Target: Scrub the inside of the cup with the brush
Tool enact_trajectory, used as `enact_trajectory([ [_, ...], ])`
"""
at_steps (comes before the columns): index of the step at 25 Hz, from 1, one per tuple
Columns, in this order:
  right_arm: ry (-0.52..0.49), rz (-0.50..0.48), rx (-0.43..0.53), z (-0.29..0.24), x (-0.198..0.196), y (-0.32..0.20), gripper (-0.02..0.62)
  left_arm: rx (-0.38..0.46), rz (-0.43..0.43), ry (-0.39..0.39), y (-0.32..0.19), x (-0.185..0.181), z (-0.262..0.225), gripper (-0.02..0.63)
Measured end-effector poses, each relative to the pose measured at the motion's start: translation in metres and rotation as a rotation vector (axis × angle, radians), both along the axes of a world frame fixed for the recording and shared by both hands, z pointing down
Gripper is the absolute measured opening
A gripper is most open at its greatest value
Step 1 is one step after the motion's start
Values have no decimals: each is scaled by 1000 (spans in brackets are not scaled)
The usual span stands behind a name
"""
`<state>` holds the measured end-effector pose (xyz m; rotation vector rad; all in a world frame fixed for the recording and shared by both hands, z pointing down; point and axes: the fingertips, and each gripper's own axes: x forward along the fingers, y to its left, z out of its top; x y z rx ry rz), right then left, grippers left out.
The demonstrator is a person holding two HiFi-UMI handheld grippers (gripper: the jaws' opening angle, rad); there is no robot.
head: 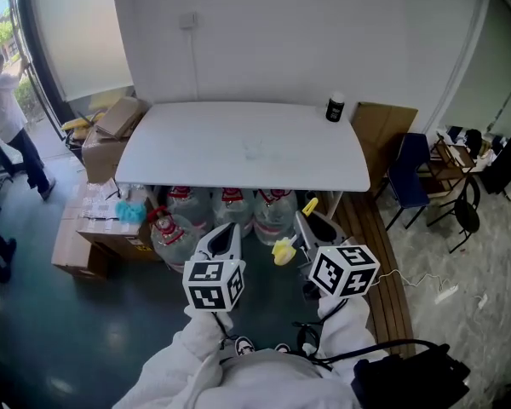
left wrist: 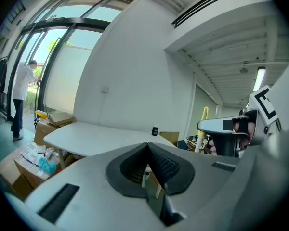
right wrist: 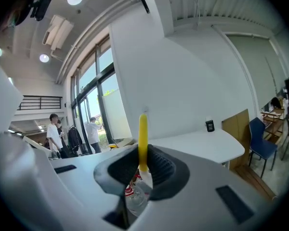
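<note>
A black cup [head: 335,107] with a white lid stands at the far right corner of the white table [head: 238,147]. It also appears small in the left gripper view, cup [left wrist: 155,130], and in the right gripper view, cup [right wrist: 210,125]. My left gripper [head: 226,231] is short of the table's near edge, and its jaws meet with nothing between them, left gripper [left wrist: 147,146]. Beside it, my right gripper [head: 311,226] is shut on a yellow brush [head: 283,250]. The brush handle [right wrist: 143,138] stands up from between the pads of the right gripper [right wrist: 142,165].
Several large water bottles [head: 230,210] stand under the table. Cardboard boxes [head: 102,139] are stacked at the left. A blue chair [head: 409,177] and a brown board [head: 383,139] are at the right. A person [head: 8,118] stands by the glass door at the far left.
</note>
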<state>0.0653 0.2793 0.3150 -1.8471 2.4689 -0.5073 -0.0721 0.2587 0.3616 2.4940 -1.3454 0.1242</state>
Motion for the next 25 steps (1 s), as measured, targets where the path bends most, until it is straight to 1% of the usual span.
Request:
enact_trajectory([
  [6,12,30,-4,5,-12,-9,104,-17,14,8,-15,-16,10,6],
  [15,20,53,-49,21,-13,-28,104,-81,26,18,-31,-21,36,6],
  [20,12,32,-54,27,-17,-57,104,-91,6,13,-57,-26,42,6],
  [25,13,-3,-40,25,-19,-102,103,-92,-20,4,-99,-27,44,6],
])
